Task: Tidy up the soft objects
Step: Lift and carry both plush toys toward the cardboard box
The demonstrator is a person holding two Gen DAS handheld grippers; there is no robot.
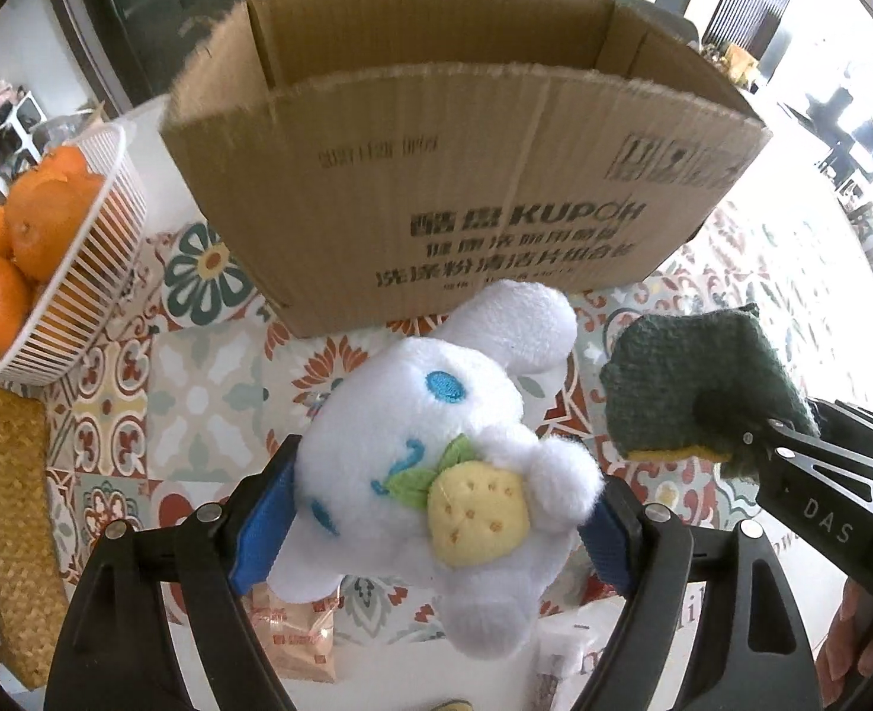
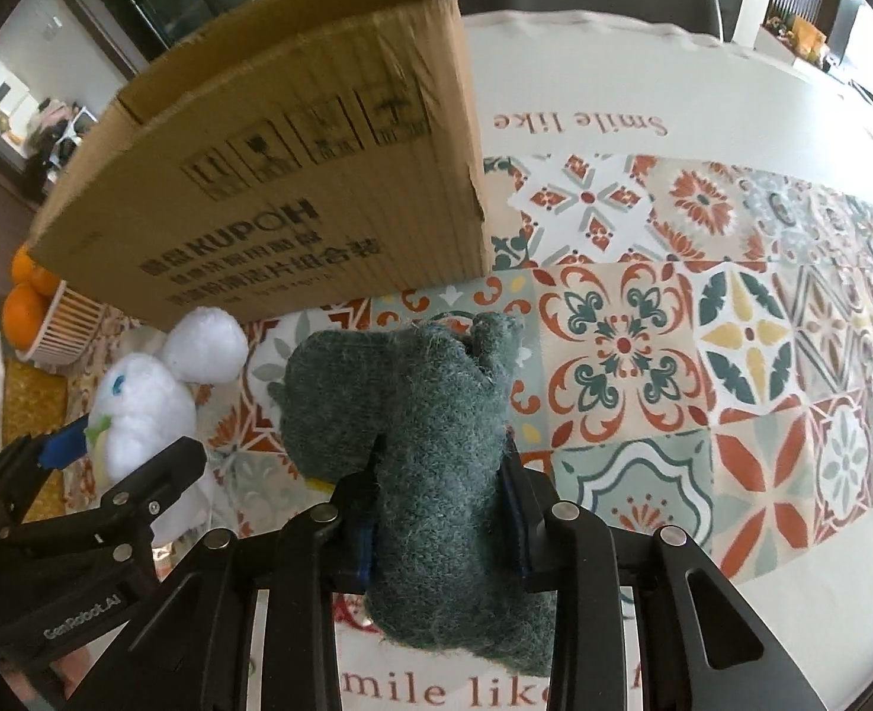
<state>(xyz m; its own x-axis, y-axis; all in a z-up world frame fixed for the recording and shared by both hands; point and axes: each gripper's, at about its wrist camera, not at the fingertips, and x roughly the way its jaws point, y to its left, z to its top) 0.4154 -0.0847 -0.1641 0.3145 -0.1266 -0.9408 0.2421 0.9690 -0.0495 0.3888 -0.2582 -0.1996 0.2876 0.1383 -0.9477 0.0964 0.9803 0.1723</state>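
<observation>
A white plush rabbit (image 1: 436,415) with blue eyes and a yellow strawberry on its chest hangs above the patterned tablecloth, and my left gripper (image 1: 436,527) is shut on its body, both blue pads pressing its sides. To its right a dark green knitted soft toy (image 1: 697,379) hangs from my right gripper (image 1: 792,450). In the right wrist view the right gripper (image 2: 436,515) is shut on that green toy (image 2: 401,391), squeezing its middle. The plush (image 2: 146,409) and left gripper (image 2: 122,450) show at the left. An open cardboard box (image 1: 466,178) stands just behind both toys.
A white basket (image 1: 99,249) of oranges stands left of the box (image 2: 318,178). A woven mat (image 1: 10,503) lies at the left edge. Wrapped snack packets (image 1: 294,634) lie under the plush. The tiled tablecloth (image 2: 703,326) stretches right of the box.
</observation>
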